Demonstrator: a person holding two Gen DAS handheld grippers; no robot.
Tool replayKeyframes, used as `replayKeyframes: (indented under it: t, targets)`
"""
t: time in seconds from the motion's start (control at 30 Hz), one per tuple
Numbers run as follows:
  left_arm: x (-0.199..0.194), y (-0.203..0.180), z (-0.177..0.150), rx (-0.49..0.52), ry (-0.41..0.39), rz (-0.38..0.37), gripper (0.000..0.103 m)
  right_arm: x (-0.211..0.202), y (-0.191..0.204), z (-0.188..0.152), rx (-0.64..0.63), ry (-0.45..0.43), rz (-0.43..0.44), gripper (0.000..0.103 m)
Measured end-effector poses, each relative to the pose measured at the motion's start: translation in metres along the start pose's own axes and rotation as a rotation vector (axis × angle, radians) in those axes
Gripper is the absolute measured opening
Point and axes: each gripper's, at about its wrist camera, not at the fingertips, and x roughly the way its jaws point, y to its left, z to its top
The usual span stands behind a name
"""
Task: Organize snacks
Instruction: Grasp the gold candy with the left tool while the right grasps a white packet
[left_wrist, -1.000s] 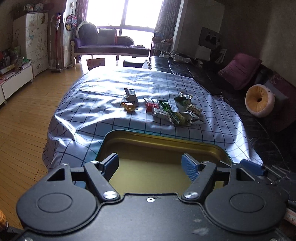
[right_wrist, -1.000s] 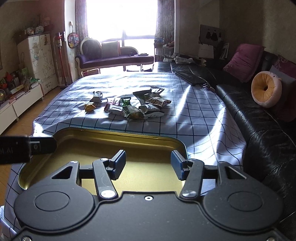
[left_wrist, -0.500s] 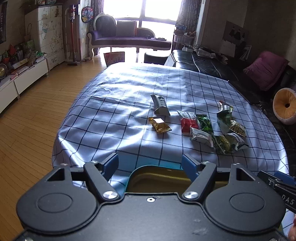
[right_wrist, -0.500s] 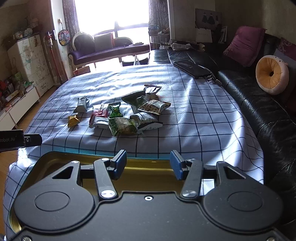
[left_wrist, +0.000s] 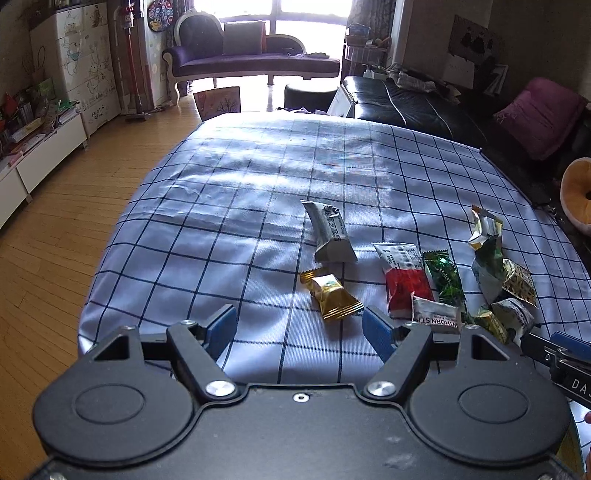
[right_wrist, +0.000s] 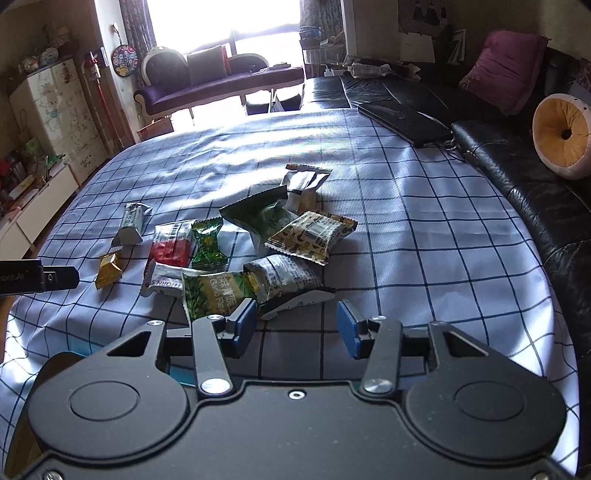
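Both hand-held grippers have swept forward off the gold tray and over the checked cloth; the tray that filled the lower views a second ago is down to a sliver. Left hand-held gripper (left_wrist: 299, 326) hangs released, jaws wide, nothing between them, with the gold-wrapped candy (left_wrist: 330, 292) just ahead, its long axis running on a slant from far-left to near-right. Right hand-held gripper (right_wrist: 295, 325) is closing, and nothing is between its jaws yet; the green garlic-flavour packet (right_wrist: 214, 291) lies right by its left pad, lengthwise across the view.

Snacks sit in a loose heap mid-tabletop (left_wrist: 207, 236). A silver bar (left_wrist: 328, 232) points away toward the window, set apart to the left. A red-and-white sachet (left_wrist: 402, 277) and a green twist-wrapped sweet (left_wrist: 443, 280) lie side by side, both lengthwise away from the person. A yellow patterned pouch (right_wrist: 314, 236) is tilted, resting on the others.

Blue-lined white cloth covers the tabletop, rumpled at the near corner. Wooden floor to the left, a purple chaise (left_wrist: 255, 59) under a blazing window, a black leather sofa (right_wrist: 517, 155) on the right with a magenta cushion (right_wrist: 506, 70).

Window glare wipes out anything outside. Packet print is mostly too small to read, and the heap's lower packets are half covered.
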Motion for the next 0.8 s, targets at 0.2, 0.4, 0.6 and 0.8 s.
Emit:
replayKeyframes:
  t: [0.2,0.4,0.6,0.8]
  targets:
    - [0.023,-0.007,0.009,0.018,0.040,-0.019,0.077,0.018,-0.003,0.011,0.009,0.009,-0.010,0.052]
    - [0.037,-0.010,0.011,0.036,0.049,-0.008,0.077,0.031,0.000,0.015,0.000,-0.004,-0.026,0.054]
    - [0.054,-0.004,0.013,0.014,0.091,-0.005,0.077,0.036,0.000,0.016,0.001,-0.012,-0.028,0.057]
    - [0.065,-0.001,0.018,-0.009,0.114,0.005,0.079,0.040,0.002,0.016,-0.006,-0.028,-0.029,0.057]
